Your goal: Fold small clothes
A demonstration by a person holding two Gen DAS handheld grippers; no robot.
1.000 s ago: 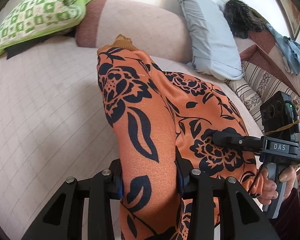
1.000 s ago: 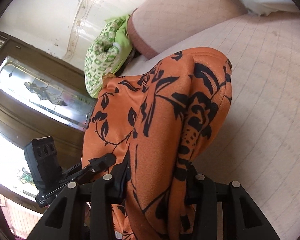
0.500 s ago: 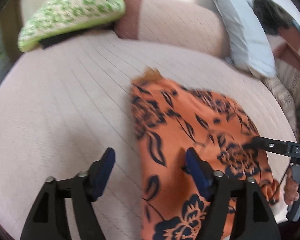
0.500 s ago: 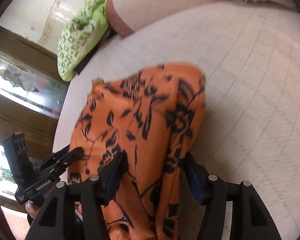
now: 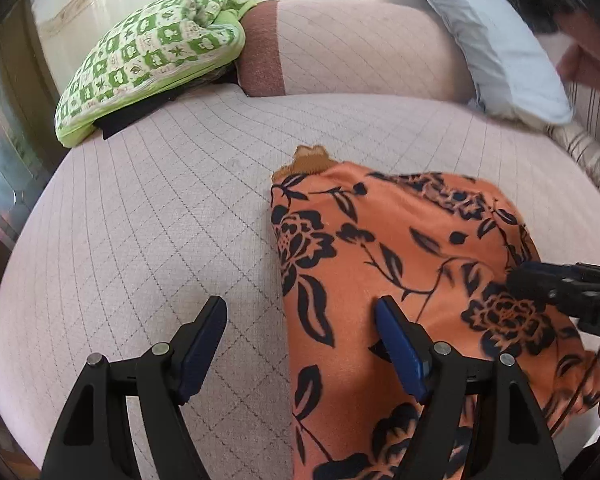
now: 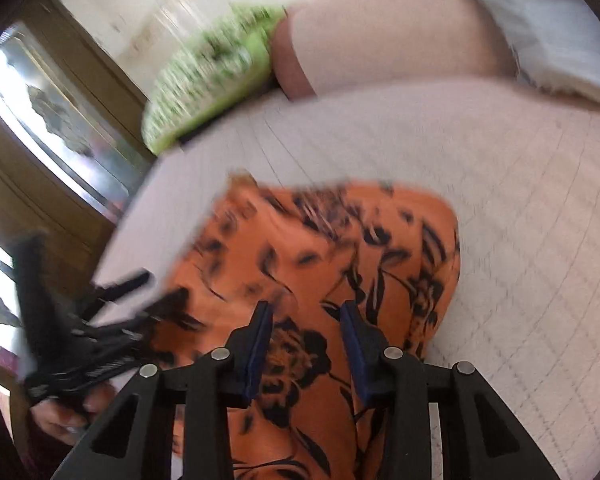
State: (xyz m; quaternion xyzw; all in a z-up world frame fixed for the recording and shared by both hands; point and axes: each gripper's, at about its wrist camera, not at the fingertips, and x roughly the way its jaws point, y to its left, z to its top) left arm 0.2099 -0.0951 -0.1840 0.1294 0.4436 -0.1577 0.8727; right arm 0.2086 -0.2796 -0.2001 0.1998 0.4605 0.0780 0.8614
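Both grippers let go since a second ago, left gripper (image 5: 300, 332) spread wide, right gripper (image 6: 306, 320) parted, orange floral garment (image 5: 400, 264) now flat on the quilted sofa seat (image 5: 160, 220), left view sharp showing grey pillow (image 5: 496, 40), right view blurry, green checked cushion (image 6: 212, 80).

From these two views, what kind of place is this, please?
Probably a room in a home, on a sofa or daybed: a quilted pink cushion with a bolster, a green patterned pillow, and an orange floral garment lying on it.
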